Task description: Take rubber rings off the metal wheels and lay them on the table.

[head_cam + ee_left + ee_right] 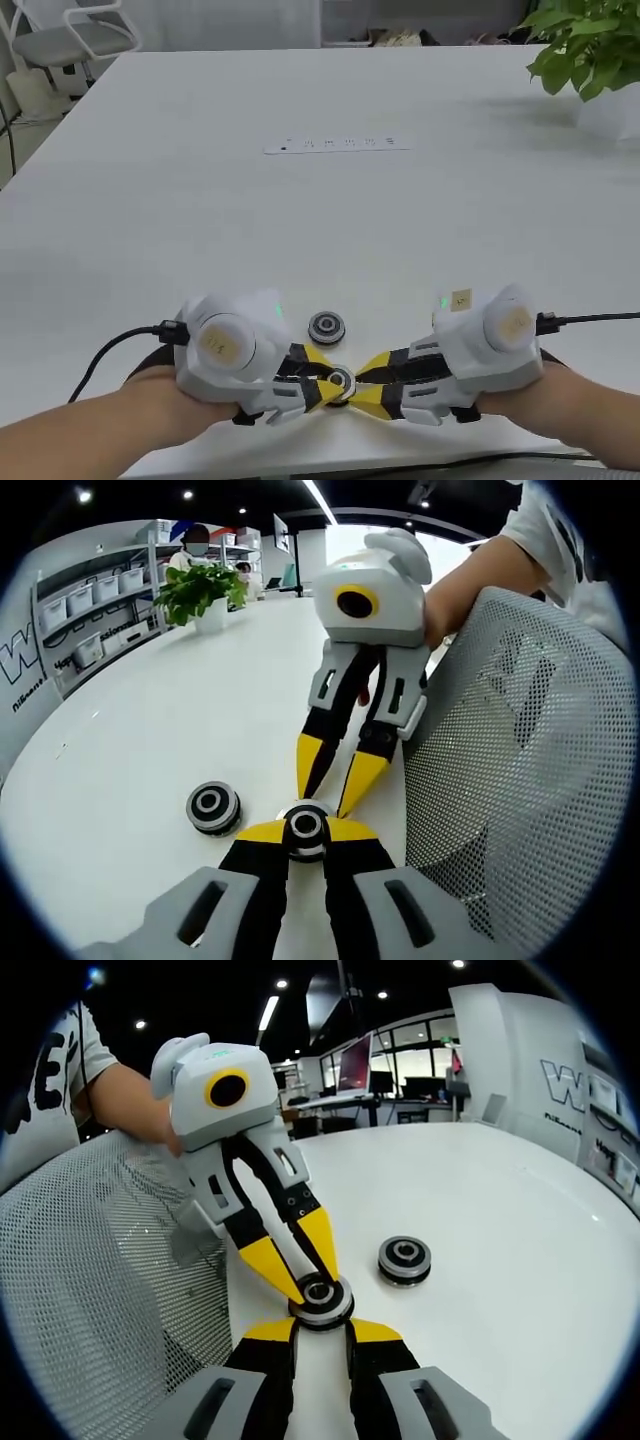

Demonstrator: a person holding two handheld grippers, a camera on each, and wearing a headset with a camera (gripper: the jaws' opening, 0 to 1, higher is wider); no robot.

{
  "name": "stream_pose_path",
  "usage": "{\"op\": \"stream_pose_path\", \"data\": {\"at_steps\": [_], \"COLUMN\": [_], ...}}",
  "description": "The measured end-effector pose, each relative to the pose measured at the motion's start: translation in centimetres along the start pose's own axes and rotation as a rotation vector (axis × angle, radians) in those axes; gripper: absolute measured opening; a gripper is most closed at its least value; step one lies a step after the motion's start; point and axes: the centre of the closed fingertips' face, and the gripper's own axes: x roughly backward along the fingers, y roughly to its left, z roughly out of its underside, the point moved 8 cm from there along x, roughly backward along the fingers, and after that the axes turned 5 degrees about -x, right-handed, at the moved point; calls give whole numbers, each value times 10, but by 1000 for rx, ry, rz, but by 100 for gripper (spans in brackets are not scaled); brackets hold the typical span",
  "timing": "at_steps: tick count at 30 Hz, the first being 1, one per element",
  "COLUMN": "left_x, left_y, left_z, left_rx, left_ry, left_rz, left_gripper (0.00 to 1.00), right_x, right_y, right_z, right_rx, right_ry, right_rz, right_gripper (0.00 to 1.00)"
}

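White tabletop (pixel 400 220): your left gripper (pixel 326 387) and right gripper (pixel 358 386) both clamp one metal wheel (pixel 340 380), jaws nearly closed; a second wheel (pixel 326 326) lies just beyond.

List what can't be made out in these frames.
- Head view: the wheel is mostly covered by the left tongs and right tongs, so its rim can't be read.
- Gripper views: can't tell whether the right tongs actually pinch that wheel. The contact is hidden at the tips.
- Head view: the print on the strip is too small.
- Head view: the plant is cut off by the right edge.
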Motion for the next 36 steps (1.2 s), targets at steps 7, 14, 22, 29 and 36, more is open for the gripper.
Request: {"op": "stream_pose_path", "data": {"at_steps": [7, 14, 22, 29, 36], "left_x": [0, 0, 0, 0, 0], "left_y": [0, 0, 0, 0, 0], "left_z": [0, 1, 0, 0, 0], "left_rx": [-2, 1, 3, 3, 3], "left_ry": [-1, -4, -1, -2, -3], "left_rz": [2, 1, -3, -2, 0], "left_gripper": [8, 8, 8, 8, 8], "right_x": [-5, -12, -16, -13, -8], "right_y": [0, -1, 0, 0, 0], "right_z": [-3, -5, -5, -4, -1], "right_rx": [29, 28, 45, 33, 22], "right_ry": [6, 9, 16, 2, -1], "right_rz": [-1, -7, -16, -19, -8], "right_gripper": [27, 29, 27, 25, 22]}}
